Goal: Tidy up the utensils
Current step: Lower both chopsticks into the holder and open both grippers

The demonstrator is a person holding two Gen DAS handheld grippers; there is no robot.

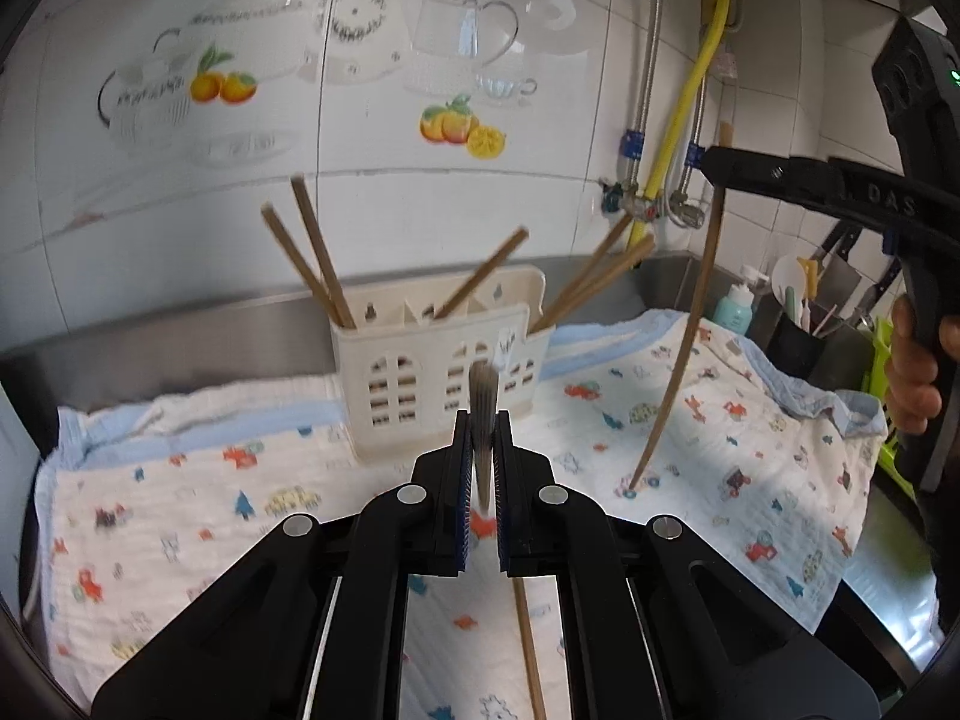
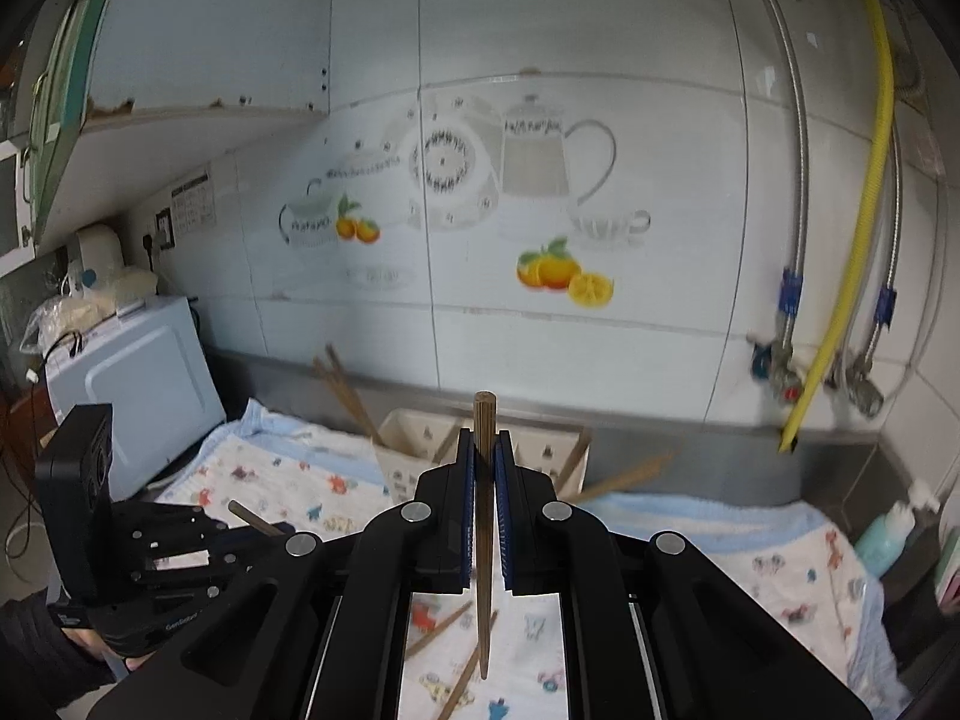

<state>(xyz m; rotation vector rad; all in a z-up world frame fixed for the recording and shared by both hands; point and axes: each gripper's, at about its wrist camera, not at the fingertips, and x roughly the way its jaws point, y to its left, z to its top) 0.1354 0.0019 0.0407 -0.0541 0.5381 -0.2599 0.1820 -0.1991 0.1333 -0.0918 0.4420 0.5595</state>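
Each chopstick I held was light, stiff, slim wood, likely to pivot in a pinch, so mid-shaft suited best. My left tool was clamped on one chopstick; the right tool was clamped on another chopstick, upright above the patterned cloth. The cream utensil caddy (slotted, on the desk) already held several chopsticks, leaning outward.

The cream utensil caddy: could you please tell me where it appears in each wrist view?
Left wrist: cream utensil caddy at centre, just beyond the gripper.
Right wrist: lower centre, partly hidden behind the gripper.
Shared landmark: yellow hose on the tiled wall, right.
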